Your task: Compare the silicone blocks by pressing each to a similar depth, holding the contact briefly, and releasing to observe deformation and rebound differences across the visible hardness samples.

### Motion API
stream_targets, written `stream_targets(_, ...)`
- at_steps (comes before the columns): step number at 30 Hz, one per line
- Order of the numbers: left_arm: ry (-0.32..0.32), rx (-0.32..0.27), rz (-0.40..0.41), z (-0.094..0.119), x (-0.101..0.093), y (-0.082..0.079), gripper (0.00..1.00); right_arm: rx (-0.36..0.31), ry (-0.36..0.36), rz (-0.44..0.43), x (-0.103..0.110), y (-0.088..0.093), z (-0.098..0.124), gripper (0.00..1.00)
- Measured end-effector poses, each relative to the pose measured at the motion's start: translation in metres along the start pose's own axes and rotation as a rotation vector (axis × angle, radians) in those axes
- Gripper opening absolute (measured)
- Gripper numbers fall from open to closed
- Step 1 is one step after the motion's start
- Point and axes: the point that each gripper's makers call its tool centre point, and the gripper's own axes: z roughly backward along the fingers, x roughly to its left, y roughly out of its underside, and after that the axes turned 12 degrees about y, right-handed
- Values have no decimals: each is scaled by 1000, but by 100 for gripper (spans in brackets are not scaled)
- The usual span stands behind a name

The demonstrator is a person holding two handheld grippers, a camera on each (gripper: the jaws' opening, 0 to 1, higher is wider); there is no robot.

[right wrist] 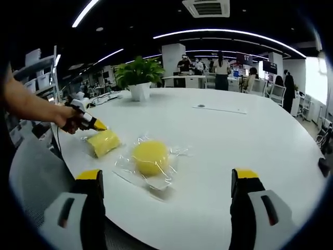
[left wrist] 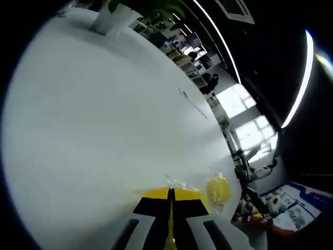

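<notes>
The left tool (right wrist: 98, 125), jaws closed together with their yellow tips meeting, was pressing or just touching the rectangular yellow block (right wrist: 103, 142) on the white surface (right wrist: 250, 140), so the first sample seemed to be in hand; whether it dented could not be told. The round yellow block (right wrist: 150, 157) lay just beside the rectangular one, on the side away from the person's hand (right wrist: 70, 121), resting on a clear plastic wrapper (right wrist: 156, 179). The right tool (right wrist: 166, 179) stood spread wide and empty, near the round block and not touching it. The next move probably called for lifting off to watch the rebound, then pressing the round block equally deep. A potted plant (right wrist: 138, 78) stood well beyond the blocks. No readable writing showed anywhere.
</notes>
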Motion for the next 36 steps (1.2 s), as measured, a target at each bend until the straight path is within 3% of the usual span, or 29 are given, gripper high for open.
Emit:
stream_targets(2,-30,-19,-79,3,1,-6,0,3,-8,-12,0,1,0,96)
stream_targets(3,-19,-30,-65,4,-5,-7,0,3,-8,-12,0,0,-1,96)
stream_targets(6,-21,-72,-169,8,-11,-18,0,-1,-5,-8,0,0,-1,96)
stream_targets(8,2,-82,-192,9,-23,-20,0,2,-5,-11,-1,0,-1,96)
stream_targets(17,-14,-38,-394,15,-61,-29,0,-1,-5,-12,0,-1,-1,96)
stream_targets(25,-29,-62,-556,19,-90,-42,0,-3,-3,-13,0,-1,0,96)
stream_targets(32,-2,-95,-647,22,-120,-58,0,-3,-5,-10,1,-1,0,96)
stream_targets(36,37,-123,-685,25,-148,-70,0,-4,-4,-10,0,-1,0,96)
